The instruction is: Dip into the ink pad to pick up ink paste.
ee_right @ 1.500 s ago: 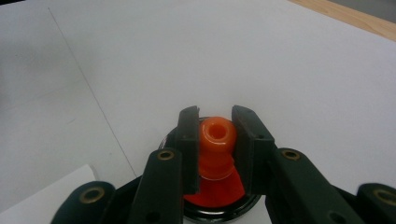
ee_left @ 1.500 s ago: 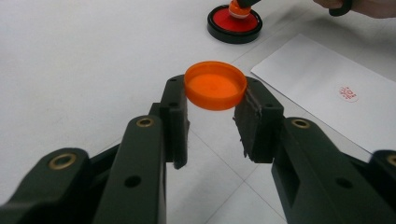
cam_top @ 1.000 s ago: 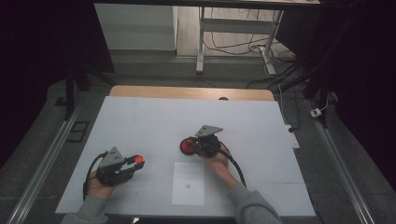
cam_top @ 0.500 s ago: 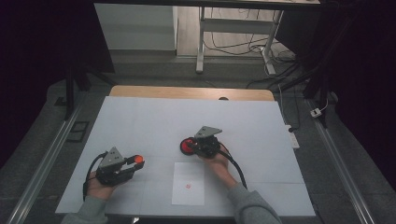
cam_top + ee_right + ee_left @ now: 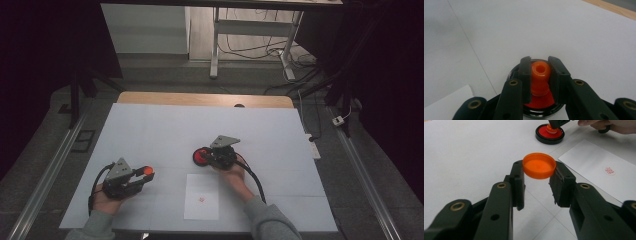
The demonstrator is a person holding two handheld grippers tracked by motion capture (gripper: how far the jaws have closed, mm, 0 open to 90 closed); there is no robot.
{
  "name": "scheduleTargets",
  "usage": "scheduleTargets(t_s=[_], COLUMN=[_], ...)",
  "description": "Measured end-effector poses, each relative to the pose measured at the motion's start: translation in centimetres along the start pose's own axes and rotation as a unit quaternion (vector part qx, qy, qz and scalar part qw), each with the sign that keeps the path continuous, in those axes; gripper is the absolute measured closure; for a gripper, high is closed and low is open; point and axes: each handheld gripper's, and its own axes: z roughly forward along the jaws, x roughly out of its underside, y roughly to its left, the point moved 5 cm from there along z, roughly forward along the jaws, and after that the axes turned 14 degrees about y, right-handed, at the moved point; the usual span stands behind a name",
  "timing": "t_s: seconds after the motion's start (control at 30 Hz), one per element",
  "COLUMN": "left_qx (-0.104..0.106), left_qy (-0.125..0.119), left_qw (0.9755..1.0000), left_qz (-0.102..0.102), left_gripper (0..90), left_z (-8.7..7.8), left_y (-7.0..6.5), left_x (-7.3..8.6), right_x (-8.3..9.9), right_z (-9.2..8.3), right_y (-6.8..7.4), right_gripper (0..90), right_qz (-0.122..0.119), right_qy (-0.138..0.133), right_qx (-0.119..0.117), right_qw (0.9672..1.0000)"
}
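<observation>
Nothing has shifted in the last second: the right gripper [image 5: 539,82] clamps the orange plastic stamp [image 5: 540,75] on the round red ink pad [image 5: 201,157], inking it, while the left gripper [image 5: 537,183] grips the orange lid [image 5: 539,165] above the bench [image 5: 150,130]

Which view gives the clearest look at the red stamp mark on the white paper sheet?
The left gripper view: the red stamp mark sits large enough on the paper sheet to show as a round print. The high view shows it as a tiny red speck mid-sheet. The right gripper view catches a corner of the sheet, bare of any mark.
</observation>
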Motion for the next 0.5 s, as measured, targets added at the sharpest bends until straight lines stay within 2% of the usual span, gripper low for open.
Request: scheduleTargets(t_s=[0.17,0.3,0.37,0.43,0.5], left_qx=[-0.001,-0.002,-0.001,-0.001,-0.001], left_qy=[-0.002,-0.002,-0.003,-0.003,-0.002], left_qw=[1.0000,1.0000,1.0000,1.0000,1.0000], left_qz=[0.000,-0.001,-0.002,-0.004,-0.004], left_gripper=[64.8,64.8,64.8,64.8,64.8], left_z=[-0.1,-0.1,-0.1,-0.1,0.0], left_y=[0.0,0.1,0.2,0.3,0.3], left_x=[0.0,0.0,0.0,0.0,0.0], right_x=[0.1,-0.1,-0.5,-1.4,-1.8], right_z=[0.0,-0.1,-0.9,-2.3,-3.1], right_y=[0.0,-0.2,-0.4,-0.6,-0.5], right_gripper=[72.9,72.6,72.5,72.5,72.5], right_qz=[0.003,0.009,0.020,0.028,0.019], right_qy=[-0.001,-0.001,-0.031,-0.066,-0.073], right_qx=[0.007,-0.009,-0.016,-0.012,-0.008], right_qw=[1.0000,0.9999,0.9992,0.9974,0.9971])
